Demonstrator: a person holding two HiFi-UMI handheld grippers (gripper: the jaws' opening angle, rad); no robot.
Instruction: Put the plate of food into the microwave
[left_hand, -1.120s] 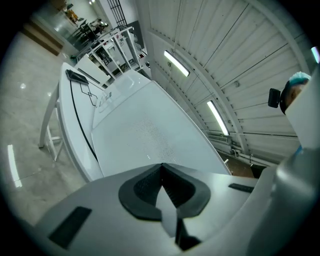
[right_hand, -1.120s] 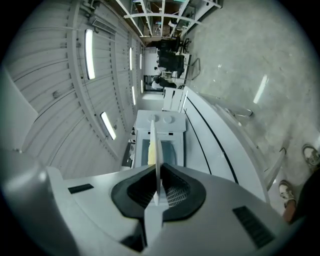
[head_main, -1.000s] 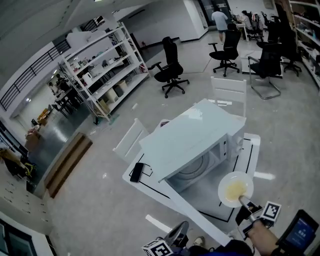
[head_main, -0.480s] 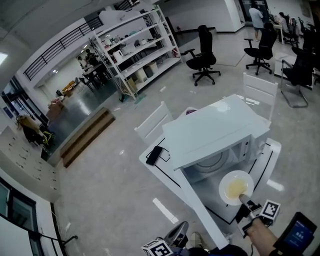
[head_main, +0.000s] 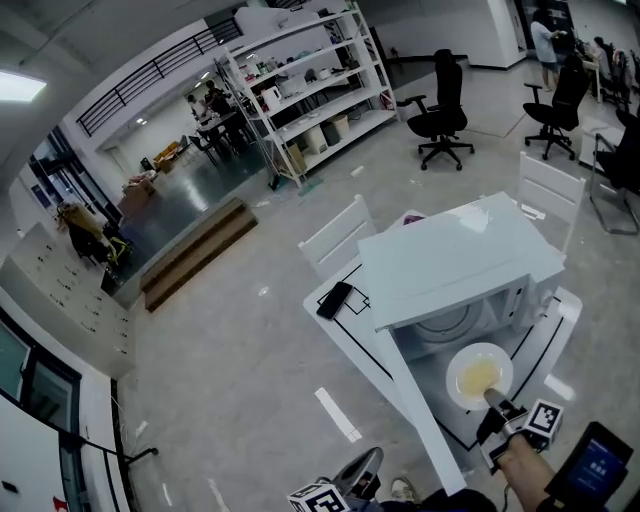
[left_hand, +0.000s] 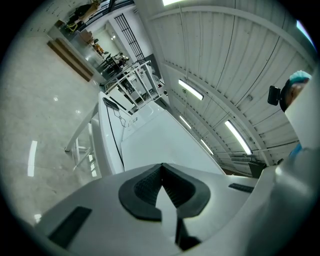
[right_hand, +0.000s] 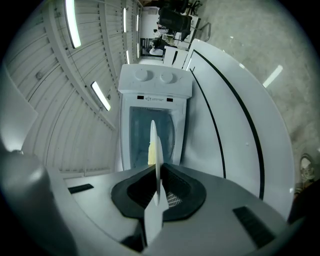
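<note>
Right tool (right_hand: 158, 172): jaws closed tight on the rim of the plate (head_main: 456, 366); in the right gripper view the plate stands edge-on between the pads, reaching up and away from them; the person's hand (head_main: 522, 458) grips this tool at the lower right of the head view.

Plate: white and round, carrying a yellow portion of food (head_main: 480, 378) at its centre; held level at the lower right of centre in the head view, directly in front of the microwave's open front and over the worktop (head_main: 347, 322); it is not inside the cavity.

Microwave (head_main: 455, 262): white, standing on the worktop at the right of centre; cavity open to view, with the turntable (head_main: 440, 325) visible inside; in the right gripper view two round knobs show at the upper centre of the frame, above the opening.

Left tool (left_hand: 161, 172): jaws drawn together at the tips, nothing between them; in the head view it sits low at the bottom centre, well apart from the plate.

Worktop: white with black lines; a dark phone (head_main: 334, 299) lies at its upper left corner, apart from the microwave; a white chair (head_main: 338, 238) stands just beyond that corner; a white shelving unit (head_main: 310, 85) stands at the upper centre.
</note>
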